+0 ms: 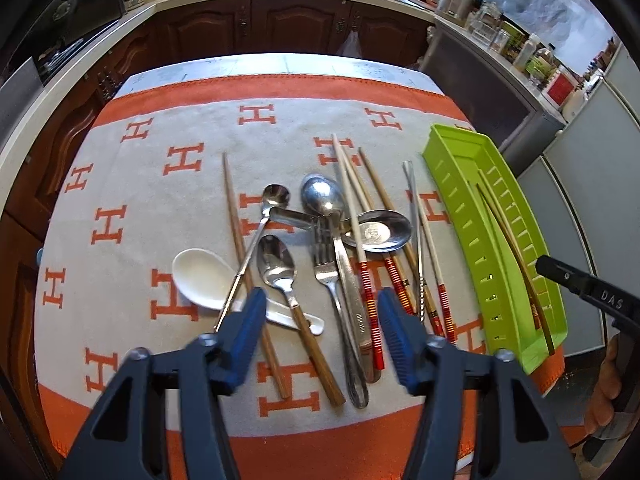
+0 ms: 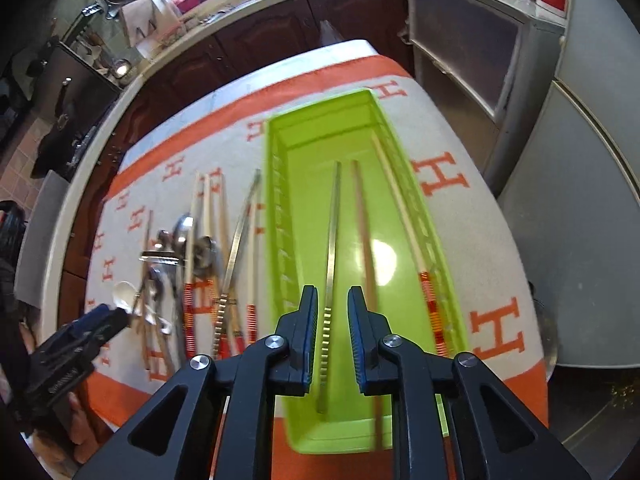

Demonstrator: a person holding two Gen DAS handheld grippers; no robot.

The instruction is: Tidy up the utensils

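"DAS" on right hand-held gripper (image 1: pixel 592 292).

Right gripper (image 2: pixel 333 336) is hovering over the near end of the green tray (image 2: pixel 280 208), jaws parted, a metal chopstick (image 2: pixel 333 232) lying between them, untouched as far as I can tell. A wooden chopstick (image 2: pixel 362 224) is lying just beside it at 3 o'clock, a white red-banded chopstick (image 2: pixel 400 208) is resting along the tray's right wall. Loose utensil pile (image 2: pixel 192 264) is sitting on the H-patterned cloth (image 2: pixel 480 208) at 9 o'clock of the tray. Left gripper (image 2: pixel 108 318) is showing at 8 o'clock, blurred.
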